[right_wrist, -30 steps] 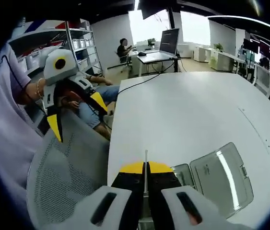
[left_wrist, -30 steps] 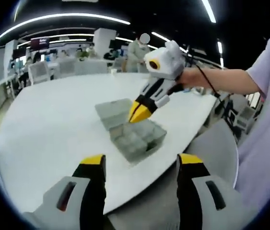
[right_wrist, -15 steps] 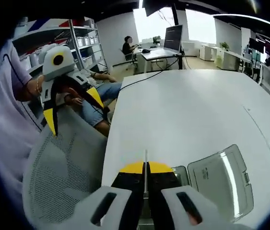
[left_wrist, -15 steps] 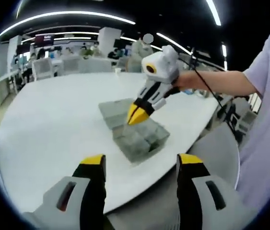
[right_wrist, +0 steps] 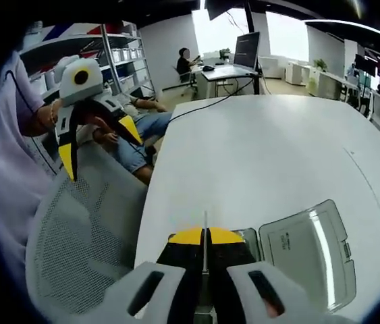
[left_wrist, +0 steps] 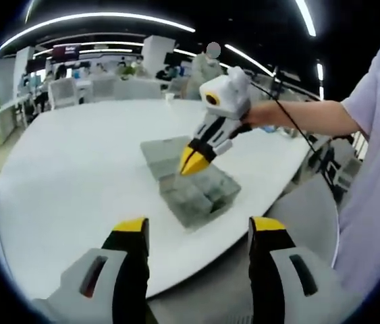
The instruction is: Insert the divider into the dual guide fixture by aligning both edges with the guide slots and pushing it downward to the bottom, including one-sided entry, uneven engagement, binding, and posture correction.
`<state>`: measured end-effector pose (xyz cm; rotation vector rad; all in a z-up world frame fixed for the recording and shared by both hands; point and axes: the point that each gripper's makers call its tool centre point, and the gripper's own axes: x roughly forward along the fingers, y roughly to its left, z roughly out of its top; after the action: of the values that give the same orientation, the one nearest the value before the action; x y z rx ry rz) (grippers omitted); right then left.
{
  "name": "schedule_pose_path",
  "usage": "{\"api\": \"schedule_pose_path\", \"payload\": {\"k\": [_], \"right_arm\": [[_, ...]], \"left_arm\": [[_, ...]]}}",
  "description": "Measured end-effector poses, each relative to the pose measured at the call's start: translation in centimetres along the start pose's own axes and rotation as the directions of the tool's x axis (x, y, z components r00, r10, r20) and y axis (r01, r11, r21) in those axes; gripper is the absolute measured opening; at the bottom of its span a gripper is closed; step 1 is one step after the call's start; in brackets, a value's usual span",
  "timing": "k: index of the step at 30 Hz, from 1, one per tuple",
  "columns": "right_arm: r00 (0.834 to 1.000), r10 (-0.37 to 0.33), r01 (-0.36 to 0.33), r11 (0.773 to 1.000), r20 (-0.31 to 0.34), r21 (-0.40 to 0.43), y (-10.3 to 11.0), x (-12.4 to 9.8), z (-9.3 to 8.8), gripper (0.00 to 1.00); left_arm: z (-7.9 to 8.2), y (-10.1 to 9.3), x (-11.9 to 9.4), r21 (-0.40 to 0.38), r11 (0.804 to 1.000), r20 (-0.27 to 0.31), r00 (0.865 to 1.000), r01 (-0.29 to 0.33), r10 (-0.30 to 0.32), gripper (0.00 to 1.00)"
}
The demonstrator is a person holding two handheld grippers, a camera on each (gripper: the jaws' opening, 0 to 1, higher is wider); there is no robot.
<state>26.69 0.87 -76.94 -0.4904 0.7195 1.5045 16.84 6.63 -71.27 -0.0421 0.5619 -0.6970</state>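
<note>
On the white table, near its curved near edge, sits the fixture: a shallow translucent grey plastic box partitioned into small square cells, its hinged lid folded flat open beside it. In the right gripper view the lid reads as a clear, glossy panel with rounded corners, a moulded rim and a bright strip of ceiling light reflected across it.

Right gripper, seen from the left gripper view: white body, black jaws with yellow tips, tips pressed together and pointing down at the box's far side, just above the cells. In the right gripper view its jaws are closed on the divider, a thin pale sheet seen edge-on as a fine vertical line rising between the yellow tips. The lower edge of the divider is hidden behind the jaws; cannot tell whether it has entered any slot.

Left gripper: jaws spread wide with nothing between them, held off the table edge, well apart from the box. The same gripper shows in the right gripper view at upper left, held by a hand, yellow tips splayed.

Surroundings: grey mesh-backed chair tucked against the table edge beneath the left gripper; a seated person's legs behind it; shelving with bins; a desk with a monitor farther back.
</note>
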Motion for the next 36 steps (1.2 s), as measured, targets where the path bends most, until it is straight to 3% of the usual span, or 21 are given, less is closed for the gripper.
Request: {"api": "schedule_pose_path", "payload": {"k": [20, 36], "right_arm": [[1.0, 0.012, -0.013, 1.0, -0.016, -0.008, -0.2, 0.9, -1.2, 0.0], [1.0, 0.009, -0.01, 0.999, -0.02, -0.032, -0.3, 0.6, -1.0, 0.0]], "left_arm": [[0.6, -0.2, -0.8, 0.015, 1.0, 0.008, 1.0, -0.007, 0.007, 0.58], [0.4, -0.8, -0.6, 0.008, 1.0, 0.001, 1.0, -0.01, 0.01, 0.58]]}}
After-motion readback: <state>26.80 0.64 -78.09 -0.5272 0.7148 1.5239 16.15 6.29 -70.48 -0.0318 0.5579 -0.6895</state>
